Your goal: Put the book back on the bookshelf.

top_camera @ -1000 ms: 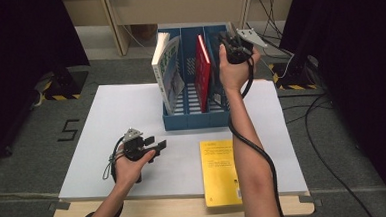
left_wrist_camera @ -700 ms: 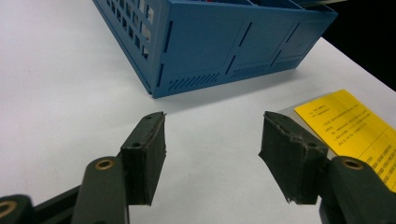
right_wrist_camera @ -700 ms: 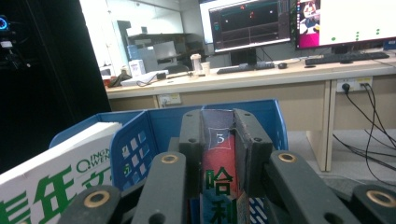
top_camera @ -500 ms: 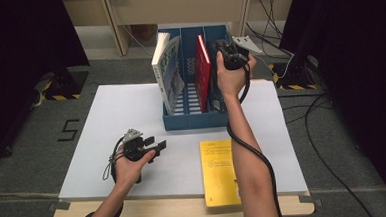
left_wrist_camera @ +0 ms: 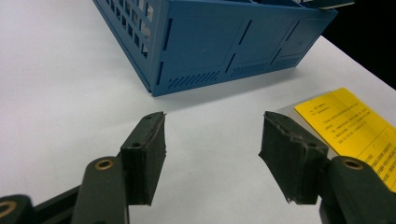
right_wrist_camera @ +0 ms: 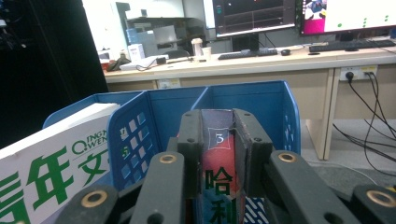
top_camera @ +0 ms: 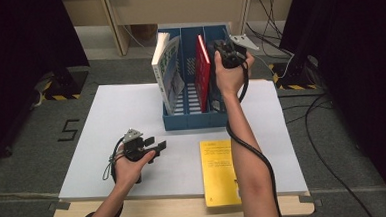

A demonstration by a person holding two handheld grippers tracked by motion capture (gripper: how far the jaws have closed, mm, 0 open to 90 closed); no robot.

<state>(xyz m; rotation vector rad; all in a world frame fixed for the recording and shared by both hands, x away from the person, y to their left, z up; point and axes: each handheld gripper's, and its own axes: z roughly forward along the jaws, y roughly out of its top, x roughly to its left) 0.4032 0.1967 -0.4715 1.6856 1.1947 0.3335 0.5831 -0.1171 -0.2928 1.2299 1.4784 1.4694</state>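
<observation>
Red book (right_wrist_camera: pixel 219 154) upright in blue rack (top_camera: pixel 191 116), spine clamped by R claw (right_wrist_camera: pixel 218 154) from above; L claw (left_wrist_camera: pixel 212 154) apart, idle over worktop (top_camera: pixel 131 106)

A white board (top_camera: pixel 131 111) covers the middle of the frame, lying on a wooden table (top_camera: pixel 181 210) whose edge shows at the bottom. At upper centre stands a blue file rack (top_camera: pixel 189 119) with three compartments. A white book (top_camera: pixel 167 72) leans in the leftmost one and a red book (top_camera: pixel 202 73) stands upright to its right. The right gripper (top_camera: pixel 226 50) sits at the red book's top edge. Lower left, the left gripper (top_camera: pixel 155 150) hovers over the board, jaws apart. A yellow book (top_camera: pixel 219 172) lies flat at lower centre, beside the right forearm.
</observation>
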